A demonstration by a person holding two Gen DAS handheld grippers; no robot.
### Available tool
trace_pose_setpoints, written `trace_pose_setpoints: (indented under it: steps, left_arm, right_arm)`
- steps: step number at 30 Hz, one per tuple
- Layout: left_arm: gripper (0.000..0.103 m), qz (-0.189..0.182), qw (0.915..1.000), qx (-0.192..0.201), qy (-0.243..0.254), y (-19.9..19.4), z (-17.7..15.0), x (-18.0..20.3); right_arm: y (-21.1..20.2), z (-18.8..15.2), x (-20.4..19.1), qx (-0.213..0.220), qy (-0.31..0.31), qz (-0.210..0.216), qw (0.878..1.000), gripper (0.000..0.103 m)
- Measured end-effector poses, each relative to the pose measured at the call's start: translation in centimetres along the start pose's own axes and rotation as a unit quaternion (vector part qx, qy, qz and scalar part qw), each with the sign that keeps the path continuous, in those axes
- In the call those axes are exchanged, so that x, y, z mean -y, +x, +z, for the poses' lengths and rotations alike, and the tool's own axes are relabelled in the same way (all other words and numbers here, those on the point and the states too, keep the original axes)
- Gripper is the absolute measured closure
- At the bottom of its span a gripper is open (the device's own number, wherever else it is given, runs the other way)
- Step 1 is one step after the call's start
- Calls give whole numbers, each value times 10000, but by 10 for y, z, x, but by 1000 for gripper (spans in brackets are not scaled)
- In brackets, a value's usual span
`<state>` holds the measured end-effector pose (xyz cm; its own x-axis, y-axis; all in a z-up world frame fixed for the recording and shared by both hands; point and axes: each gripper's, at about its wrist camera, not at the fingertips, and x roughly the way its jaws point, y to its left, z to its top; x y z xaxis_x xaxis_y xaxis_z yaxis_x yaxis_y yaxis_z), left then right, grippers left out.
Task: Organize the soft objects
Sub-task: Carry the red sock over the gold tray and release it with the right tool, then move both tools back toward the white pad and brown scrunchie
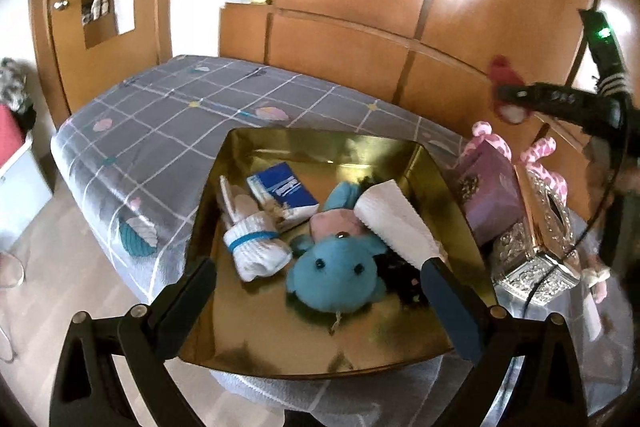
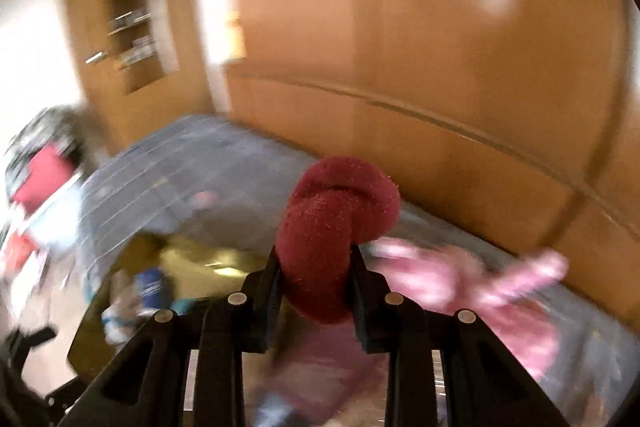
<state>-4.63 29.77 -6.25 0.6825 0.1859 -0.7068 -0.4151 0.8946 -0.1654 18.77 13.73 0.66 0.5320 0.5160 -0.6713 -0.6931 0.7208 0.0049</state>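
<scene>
We see our left gripper (image 1: 316, 291) at the bottom of its frame, fingers (image 1: 452, 307) spread wide and empty. Our right gripper (image 2: 316, 259), bottom centre of its own frame, pinches a red plush piece (image 2: 336, 227) between its fingers.

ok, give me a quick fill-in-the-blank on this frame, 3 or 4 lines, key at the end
1. The right gripper is shut on a soft ____ object.
2. The blue plush lies inside the ____ tray.
3. The left gripper hovers over the tray with its jaws ____.
4. The tray sits on a bed with a ____ checked cover.

Missing words: red; gold; open; grey
</scene>
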Motion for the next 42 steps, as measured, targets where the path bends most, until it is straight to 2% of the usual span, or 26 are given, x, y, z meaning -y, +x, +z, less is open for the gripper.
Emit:
trace_pose_setpoints:
  steps: [2, 5, 11, 14, 17, 18, 19, 25, 29, 33, 35, 37, 39, 42]
  left_arm:
    - [1, 24, 10000, -8, -65, 1, -2, -6]
    - [1, 49, 9999, -6, -144, 2, -2, -11]
    - [1, 141, 9997, 44, -177, 3, -2, -17]
    - [1, 215, 9994, 28, -271, 5, -2, -21]
    - [1, 320, 9990, 62, -307, 4, -1, -24]
    - [1, 337, 9989, 77, -311, 4, -1, -25]
    - [1, 340, 9989, 78, -301, 4, -1, -24]
    - [1, 397, 9990, 120, -185, 2, -3, -17]
    - [1, 449, 9989, 129, -98, 1, -4, -11]
    - [1, 423, 9989, 194, 39, -3, -5, -1]
    - [1, 421, 9987, 259, 106, -6, -6, 4]
    - [1, 455, 9984, 293, 184, -9, -6, 10]
    - [1, 491, 9979, 330, 265, -11, -8, 17]
    - [1, 433, 9975, 410, 379, -16, -10, 25]
  right_arm:
    - [16, -5, -41, -119, -405, 271, 9987, 74]
    - [47, -17, -82, -437, -635, 532, 9956, 74]
    - [101, -37, -115, -1097, -119, 1079, 9880, 73]
    - [109, -42, -119, -1366, 149, 1216, 9830, 66]
    - [105, -46, -111, -1406, 364, 1308, 9807, 50]
    - [101, -47, -108, -1397, 396, 1291, 9809, 43]
    - [97, -48, -106, -1369, 412, 1259, 9817, 42]
    - [60, -57, -92, -988, 285, 961, 9900, 41]
    - [15, -67, -92, -358, -196, 314, 9987, 41]
    - [-21, -78, -85, 93, -368, -232, 9990, 41]
    - [-27, -84, -74, -1, -100, -323, 9994, 41]
    - [-27, -92, -63, -272, 182, -354, 9988, 41]
    - [-27, -103, -52, -519, 396, -195, 9977, 41]
    - [-37, -117, -35, -525, 643, 64, 9965, 41]
